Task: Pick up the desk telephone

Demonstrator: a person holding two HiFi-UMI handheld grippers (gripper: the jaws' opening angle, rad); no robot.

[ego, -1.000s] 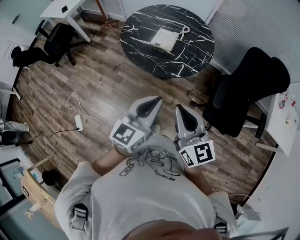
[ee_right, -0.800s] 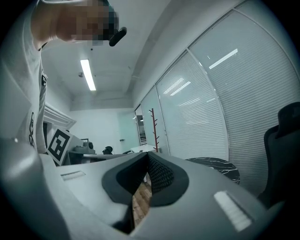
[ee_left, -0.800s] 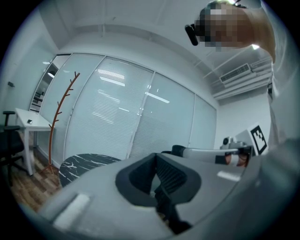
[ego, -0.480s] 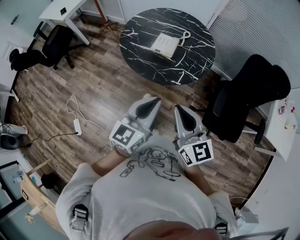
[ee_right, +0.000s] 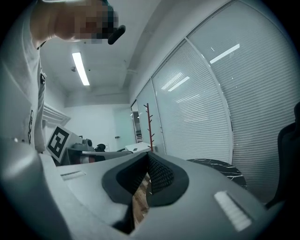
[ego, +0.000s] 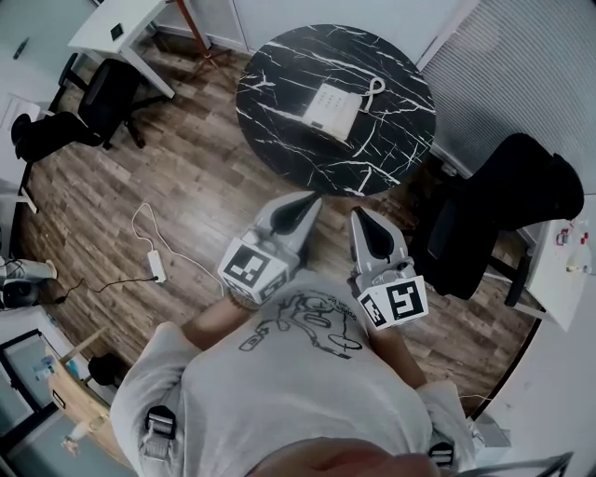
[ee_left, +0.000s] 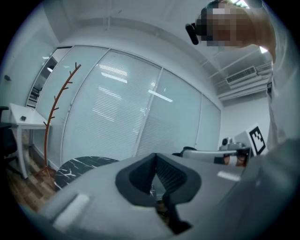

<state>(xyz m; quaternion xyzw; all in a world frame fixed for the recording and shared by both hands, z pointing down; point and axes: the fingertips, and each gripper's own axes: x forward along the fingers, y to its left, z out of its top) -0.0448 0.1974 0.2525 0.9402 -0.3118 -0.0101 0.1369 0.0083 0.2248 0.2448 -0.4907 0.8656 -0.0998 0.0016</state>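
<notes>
A black office chair [ego: 494,210] stands just beside the right edge of the round table [ego: 279,130]. A second black chair [ego: 98,98] sits well off to the left by a white desk [ego: 126,23]. On our left a white power strip [ego: 156,270] trails its thin cable over the wood-plank floor [ego: 186,186]. The table top is glossy black with white veins, like marble. The desk telephone [ego: 332,103], a pale flat rectangular set with a looped cord at one corner, lies near the table's middle, well apart from both grippers. We carry the left gripper [ego: 310,199] and right gripper [ego: 358,213] side by side at chest height, pointing level toward the table. Both claws are clenched on nothing, ribbed dark pads pressed together. Beyond the table we see a slatted glass wall [ee_left: 131,108] and a thin reddish coat stand [ee_left: 58,108].
</notes>
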